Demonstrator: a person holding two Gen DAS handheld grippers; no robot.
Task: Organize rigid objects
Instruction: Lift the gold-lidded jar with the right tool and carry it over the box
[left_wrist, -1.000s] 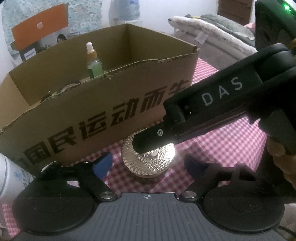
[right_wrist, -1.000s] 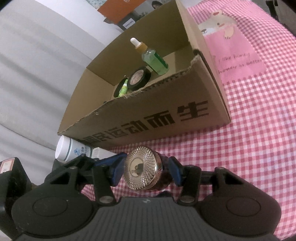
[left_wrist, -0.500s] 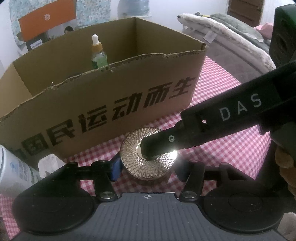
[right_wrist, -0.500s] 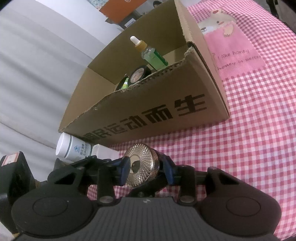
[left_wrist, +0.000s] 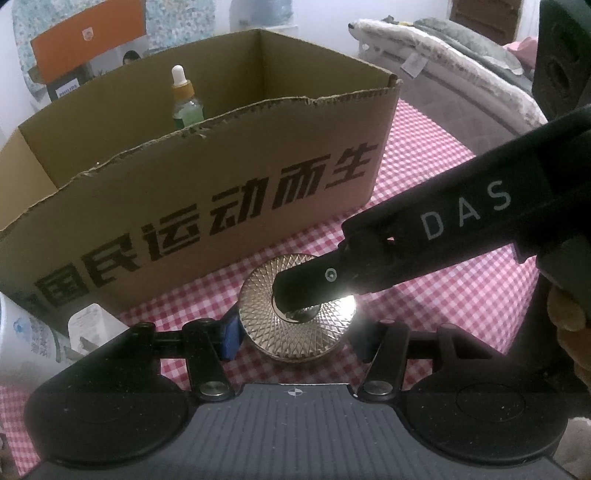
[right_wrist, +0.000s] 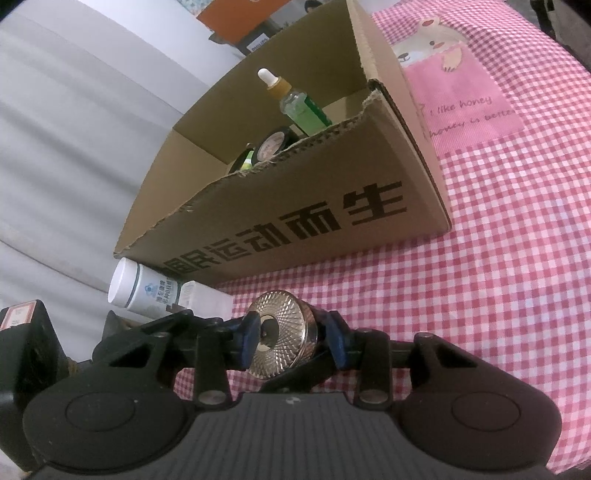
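A round gold jar with a faceted lid (left_wrist: 295, 325) sits in front of the cardboard box (left_wrist: 229, 199) on the pink checked cloth. My left gripper (left_wrist: 291, 336) is closed on its sides. My right gripper (right_wrist: 288, 336) is also shut on the jar (right_wrist: 280, 332), one finger (left_wrist: 314, 284) lying across the lid, the other hidden beneath. The box (right_wrist: 295, 206) holds a green dropper bottle (right_wrist: 299, 107), a round tin (right_wrist: 273, 142) and a black item with green (right_wrist: 245, 160).
A white bottle (right_wrist: 144, 288) and a small white carton (right_wrist: 203, 299) lie on the cloth at the box's left front corner. A pink bear patch (right_wrist: 458, 92) lies right of the box. A bed or sofa with blankets (left_wrist: 461, 48) stands behind.
My left gripper's fingers have closed from wide open onto the jar's sides. My right gripper has tilted the jar in its grip, and the box now sits closer in both views.
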